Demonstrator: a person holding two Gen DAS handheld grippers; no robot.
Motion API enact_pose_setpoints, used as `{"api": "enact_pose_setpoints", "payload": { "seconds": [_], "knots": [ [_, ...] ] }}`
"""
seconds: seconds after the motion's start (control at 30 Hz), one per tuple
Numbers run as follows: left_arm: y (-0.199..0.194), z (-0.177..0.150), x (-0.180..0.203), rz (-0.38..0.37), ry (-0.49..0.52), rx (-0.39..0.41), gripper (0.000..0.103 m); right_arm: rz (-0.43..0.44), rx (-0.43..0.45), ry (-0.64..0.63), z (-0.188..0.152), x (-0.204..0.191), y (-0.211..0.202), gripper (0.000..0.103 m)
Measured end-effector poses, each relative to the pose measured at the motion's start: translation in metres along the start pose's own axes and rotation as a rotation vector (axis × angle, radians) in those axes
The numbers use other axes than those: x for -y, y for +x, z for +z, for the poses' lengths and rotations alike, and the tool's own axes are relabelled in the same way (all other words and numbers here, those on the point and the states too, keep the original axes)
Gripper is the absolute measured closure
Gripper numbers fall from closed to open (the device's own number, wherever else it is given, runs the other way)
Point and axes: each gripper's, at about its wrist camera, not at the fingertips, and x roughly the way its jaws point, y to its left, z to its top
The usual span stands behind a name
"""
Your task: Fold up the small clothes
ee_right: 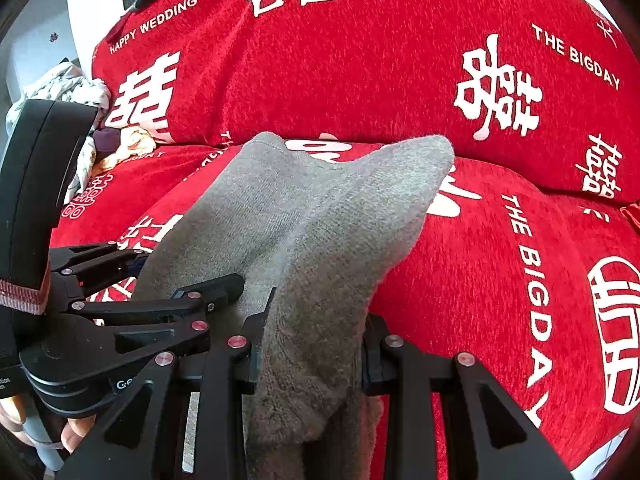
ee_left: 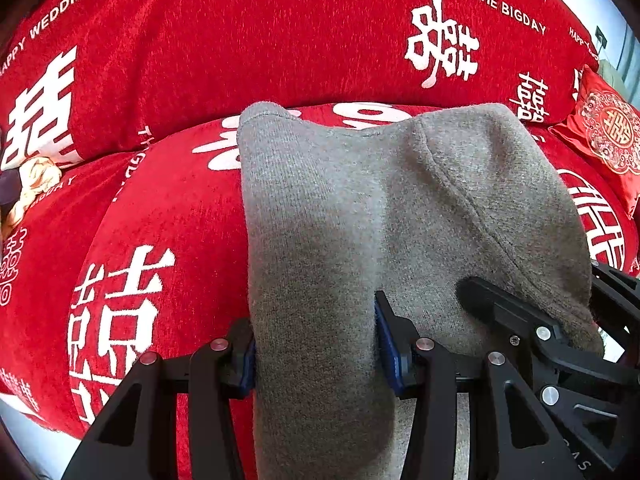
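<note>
In the left wrist view, the left gripper (ee_left: 316, 356) is clamped partway closed on the near end of a grey knitted sock (ee_left: 360, 208), which stretches away over a red sofa cover with white lettering (ee_left: 168, 208). The right gripper (ee_left: 532, 320) grips the sock's right-hand edge.

In the right wrist view, the right gripper (ee_right: 312, 354), narrowly closed, pinches the grey sock (ee_right: 320, 216) above the sofa cover (ee_right: 480, 280). The left gripper (ee_right: 132, 268) holds the sock's left edge. Crumpled pale clothes (ee_right: 80, 92) lie far left of the sock.

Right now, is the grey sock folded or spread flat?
Neither flat nor neatly folded: the grey sock is bunched and creased, held up over the red cover by the left gripper and right gripper.
</note>
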Motion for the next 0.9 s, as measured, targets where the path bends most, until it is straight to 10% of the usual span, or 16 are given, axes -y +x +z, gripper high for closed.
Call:
{"api": "enact_pose_setpoints", "payload": {
  "seconds": [0.7, 0.9],
  "knots": [
    [0.016, -0.020, -0.017, -0.067, -0.006, 0.022, 0.051, 0.076, -0.064, 0.070, -0.010, 0.017, 0.022, 0.070],
    [0.016, -0.025, -0.022, -0.077, -0.007, 0.038, 0.031, 0.136, -0.077, 0.140, -0.019, 0.035, 0.030, 0.066]
  ]
}}
